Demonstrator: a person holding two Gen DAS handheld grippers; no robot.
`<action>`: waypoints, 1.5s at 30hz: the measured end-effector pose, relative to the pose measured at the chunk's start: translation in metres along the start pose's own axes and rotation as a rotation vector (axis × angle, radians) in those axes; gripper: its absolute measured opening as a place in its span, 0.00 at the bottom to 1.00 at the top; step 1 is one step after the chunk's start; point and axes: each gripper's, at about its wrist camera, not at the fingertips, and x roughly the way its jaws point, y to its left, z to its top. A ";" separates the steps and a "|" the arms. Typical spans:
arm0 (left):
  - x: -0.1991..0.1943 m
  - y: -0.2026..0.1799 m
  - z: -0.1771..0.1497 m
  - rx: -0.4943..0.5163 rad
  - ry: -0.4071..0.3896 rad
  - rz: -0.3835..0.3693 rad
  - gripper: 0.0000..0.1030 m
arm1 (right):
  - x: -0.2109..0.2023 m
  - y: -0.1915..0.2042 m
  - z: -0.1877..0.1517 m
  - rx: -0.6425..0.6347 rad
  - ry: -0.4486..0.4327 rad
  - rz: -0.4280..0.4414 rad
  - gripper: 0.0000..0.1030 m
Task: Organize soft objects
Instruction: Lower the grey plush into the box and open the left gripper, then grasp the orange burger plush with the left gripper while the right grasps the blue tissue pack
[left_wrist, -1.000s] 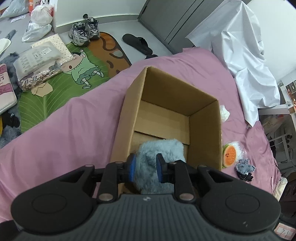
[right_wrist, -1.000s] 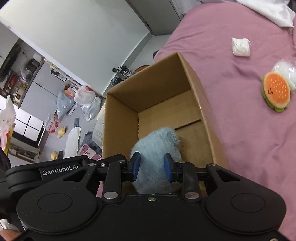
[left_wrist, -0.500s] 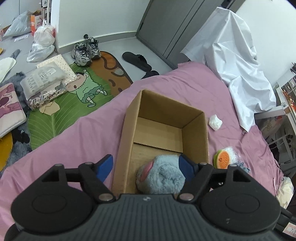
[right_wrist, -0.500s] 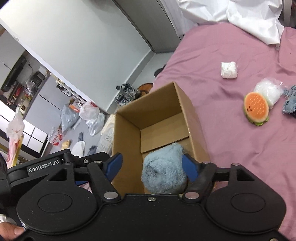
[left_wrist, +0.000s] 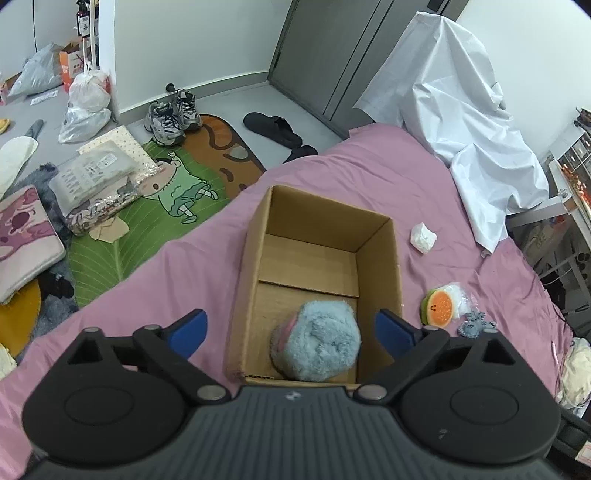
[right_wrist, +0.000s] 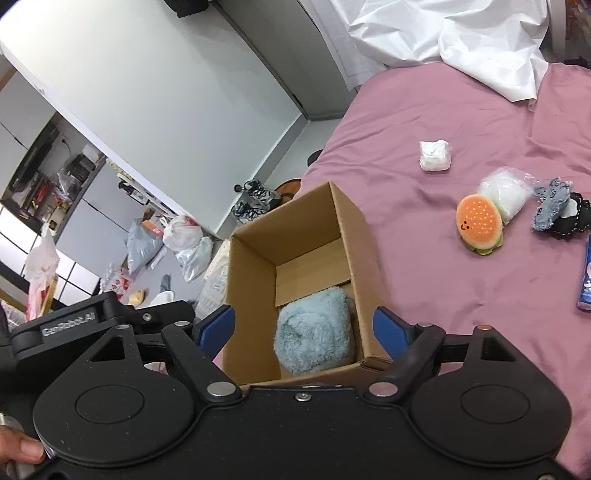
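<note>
A fluffy pale-blue soft toy (left_wrist: 317, 339) lies in the near end of an open cardboard box (left_wrist: 258, 236) on the pink bed; it also shows in the right wrist view (right_wrist: 314, 332) inside the box (right_wrist: 351, 236). My left gripper (left_wrist: 291, 328) is open and empty, above the box's near end. My right gripper (right_wrist: 304, 326) is open and empty, also above the box. A burger plush (right_wrist: 480, 223), a white stuffing bag (right_wrist: 504, 192), a grey knitted toy (right_wrist: 550, 203) and a white wad (right_wrist: 436, 155) lie on the bed to the right of the box.
A white sheet (left_wrist: 461, 122) is heaped at the bed's far right. The floor to the left holds a green cartoon mat (left_wrist: 147, 206), shoes (left_wrist: 171, 116), a slipper (left_wrist: 273, 127) and bags (left_wrist: 86, 103). A blue bottle (right_wrist: 585, 277) lies at the right edge.
Both grippers opened and let go of the blue soft toy, which now lies in the box. Both grippers rose and pulled back from the box.
</note>
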 end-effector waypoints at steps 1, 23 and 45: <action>0.001 -0.003 -0.001 -0.004 0.003 -0.005 0.99 | -0.003 -0.001 0.000 -0.003 -0.001 -0.001 0.84; -0.003 -0.094 -0.024 0.107 0.005 -0.067 0.99 | -0.080 -0.072 0.015 0.067 -0.185 -0.216 1.00; 0.045 -0.176 -0.038 0.206 0.002 -0.076 0.99 | -0.082 -0.154 0.018 0.196 -0.199 -0.374 0.99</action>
